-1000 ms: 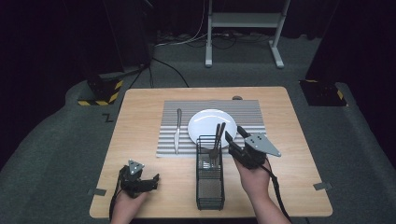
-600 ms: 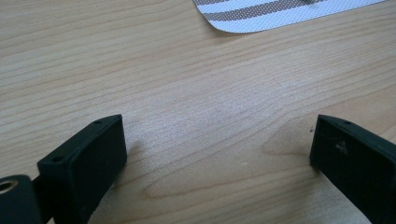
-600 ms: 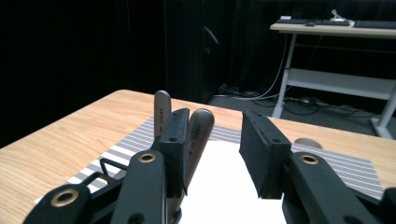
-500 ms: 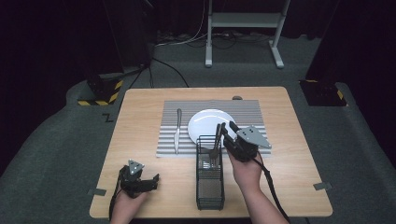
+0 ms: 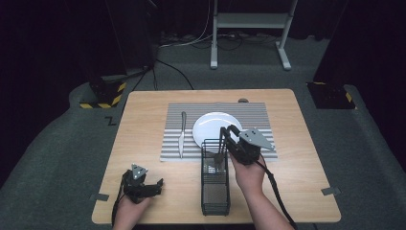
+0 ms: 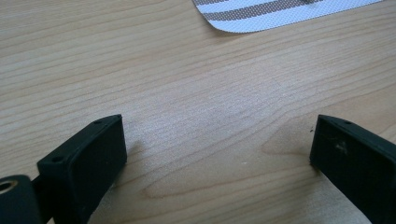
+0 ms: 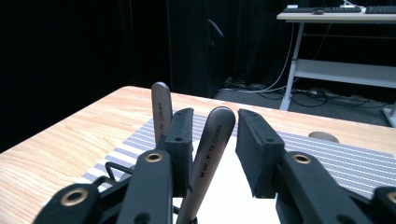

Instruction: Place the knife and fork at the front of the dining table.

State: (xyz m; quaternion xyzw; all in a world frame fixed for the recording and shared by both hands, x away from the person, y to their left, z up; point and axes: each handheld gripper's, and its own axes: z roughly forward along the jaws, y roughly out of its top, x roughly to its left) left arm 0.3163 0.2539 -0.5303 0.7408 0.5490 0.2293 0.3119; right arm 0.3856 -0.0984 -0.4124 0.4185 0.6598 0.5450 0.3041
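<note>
At the near edge of the bench [image 5: 143, 108] the left gripper [image 5: 152, 186] rests on bare wood, its jaws spread wide with nothing between them and open room all round. Just right of it stands one black wire caddy [image 5: 215, 182], close to the near edge. Over the caddy's far end the right gripper [image 5: 223, 136] has just been closing; one utensil handle [image 7: 208, 154] stands between its jaws, touching the left one with a gap at the right, so it is not yet pinched. A second handle [image 7: 161, 112] stands just outside the left jaw. Beyond lie one white plate [image 5: 210, 125] and one knife [image 5: 182, 134] on one striped mat [image 5: 258, 115], well clear of the far edge
</note>
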